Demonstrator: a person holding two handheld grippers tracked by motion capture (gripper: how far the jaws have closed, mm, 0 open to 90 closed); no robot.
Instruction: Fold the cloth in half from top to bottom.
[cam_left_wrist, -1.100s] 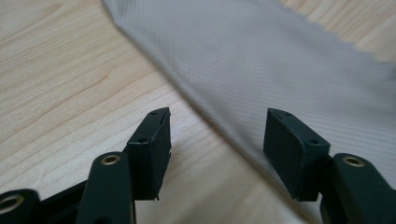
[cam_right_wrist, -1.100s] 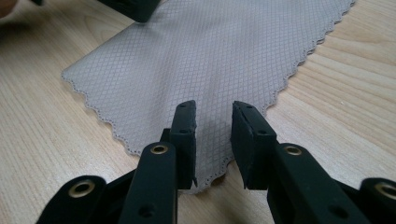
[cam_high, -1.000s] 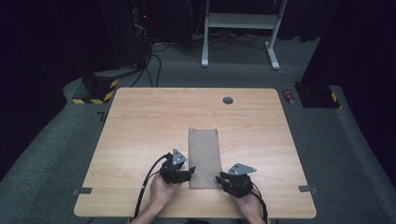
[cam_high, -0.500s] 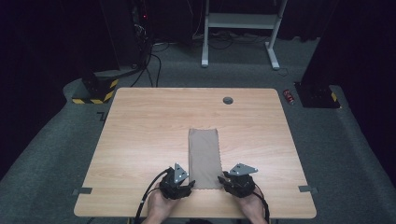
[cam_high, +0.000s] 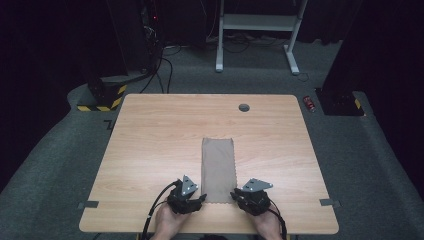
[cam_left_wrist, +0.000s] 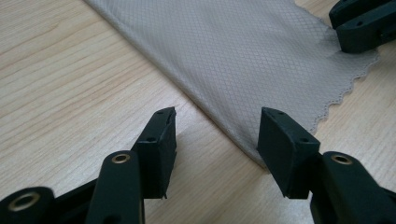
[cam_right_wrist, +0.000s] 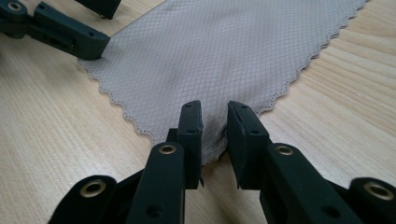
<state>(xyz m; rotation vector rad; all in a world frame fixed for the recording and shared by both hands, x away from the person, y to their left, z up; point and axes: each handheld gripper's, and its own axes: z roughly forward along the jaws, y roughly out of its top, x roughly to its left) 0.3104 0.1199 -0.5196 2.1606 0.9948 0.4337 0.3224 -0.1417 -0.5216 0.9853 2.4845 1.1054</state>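
Item: grey cloth (cam_high: 218, 169), folded strip flat on the counter (cam_high: 150, 140), near edge between both grippers. Thin, limp, likely light; best taken at its near corners. Right gripper (cam_right_wrist: 214, 135) jaws have just been closing, pinching one corner; left gripper (cam_left_wrist: 215, 140) jaws spread astride the other.

Cloth on table, grippers at its near corners

The cloth (cam_high: 218, 169) lies on the table (cam_high: 150, 130), toward 6 o'clock. The left gripper (cam_high: 199, 201) sits at its 7 o'clock corner, the right gripper (cam_high: 235, 196) at 5 o'clock.
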